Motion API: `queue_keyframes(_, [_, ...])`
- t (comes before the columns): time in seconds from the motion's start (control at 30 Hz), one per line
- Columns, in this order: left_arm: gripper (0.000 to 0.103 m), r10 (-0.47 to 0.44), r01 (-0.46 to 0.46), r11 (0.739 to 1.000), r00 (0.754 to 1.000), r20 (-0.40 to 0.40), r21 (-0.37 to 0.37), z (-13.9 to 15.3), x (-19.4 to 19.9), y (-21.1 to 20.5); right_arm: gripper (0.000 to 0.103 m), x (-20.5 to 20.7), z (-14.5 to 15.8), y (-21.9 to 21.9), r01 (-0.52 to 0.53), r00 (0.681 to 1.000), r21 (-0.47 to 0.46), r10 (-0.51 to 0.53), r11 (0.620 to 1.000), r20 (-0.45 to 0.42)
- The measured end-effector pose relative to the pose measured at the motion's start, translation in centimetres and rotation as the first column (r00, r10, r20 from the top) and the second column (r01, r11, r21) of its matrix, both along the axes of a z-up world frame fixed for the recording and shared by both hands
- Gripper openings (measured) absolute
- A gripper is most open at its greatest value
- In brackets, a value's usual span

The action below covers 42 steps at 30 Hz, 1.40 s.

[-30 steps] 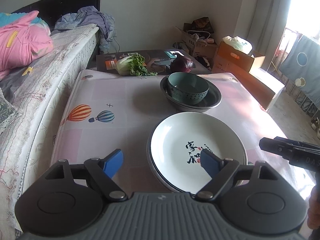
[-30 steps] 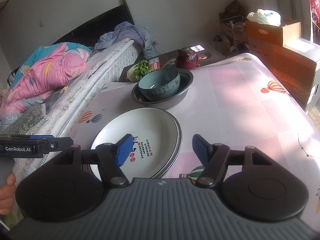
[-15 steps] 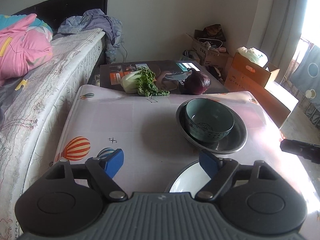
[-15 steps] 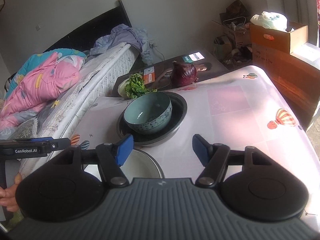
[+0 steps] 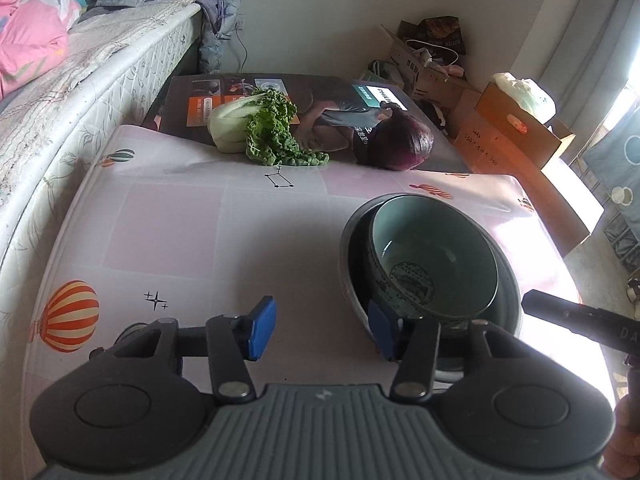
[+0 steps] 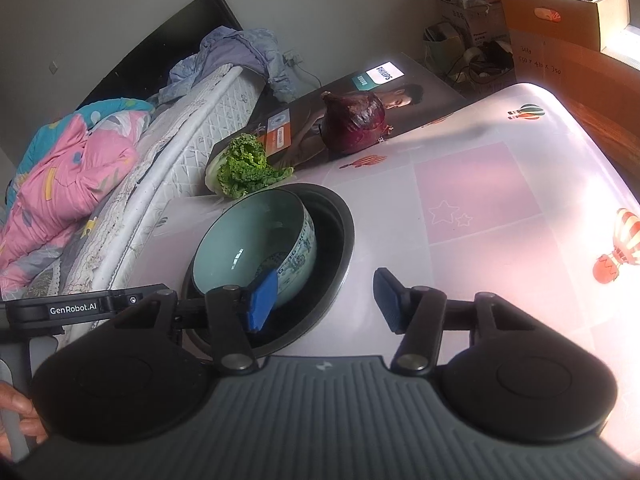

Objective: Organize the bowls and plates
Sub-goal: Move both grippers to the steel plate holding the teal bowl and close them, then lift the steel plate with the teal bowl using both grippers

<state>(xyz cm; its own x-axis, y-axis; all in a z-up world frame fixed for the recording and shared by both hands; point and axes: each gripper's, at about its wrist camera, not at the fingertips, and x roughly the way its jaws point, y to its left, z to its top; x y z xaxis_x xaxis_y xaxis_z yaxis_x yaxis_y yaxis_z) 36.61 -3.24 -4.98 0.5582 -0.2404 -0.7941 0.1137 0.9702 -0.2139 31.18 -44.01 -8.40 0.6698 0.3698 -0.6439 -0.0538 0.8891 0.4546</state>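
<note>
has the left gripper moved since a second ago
Yes. The left gripper has gone forward past the white plates to the metal basin holding the teal bowl; its jaws have just been closing, nothing between them.

We note a bench (image 5: 224, 240) under a pink balloon-print cloth, a bed (image 5: 92, 64) with pink bedding (image 6: 68, 176) along one side, plain pale walls (image 5: 320, 8), cardboard boxes (image 5: 516, 132) in the corner, and strong daylight on the curtain (image 5: 576, 20).

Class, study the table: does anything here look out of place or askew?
Yes. The teal bowl sits off-centre and tilted in the dark basin, leaning on its wall. A leafy cabbage and a purple cabbage lie loose on a printed box at the table's far edge.
</note>
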Motion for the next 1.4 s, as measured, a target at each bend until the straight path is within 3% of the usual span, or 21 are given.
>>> queue_keyframes(0.4, [0.039,0.007,-0.011,0.998,0.998,-0.063,-0.066,-1.9,2.2,-0.3,0.042,2.3,-2.8,0.1,0.002,0.999,0.055,0.0,0.998,-0.041])
queue_keyframes(0.87, [0.032,0.015,-0.026,0.994,0.994,-0.112,-0.104,-3.5,4.0,-0.7,0.018,4.0,-4.8,0.6,-0.002,0.999,0.062,0.005,0.998,-0.048])
queue_keyframes(1.2, [0.03,0.02,-0.033,0.993,0.993,-0.116,-0.114,-4.0,4.4,-0.7,0.013,4.8,-5.5,1.6,-0.004,0.999,0.04,0.005,0.999,-0.036])
queue_keyframes(1.4, [0.021,0.019,-0.034,0.991,0.993,-0.119,-0.127,-4.0,4.4,-1.0,0.012,4.8,-5.5,1.5,-0.016,1.0,0.03,0.017,0.999,-0.018])
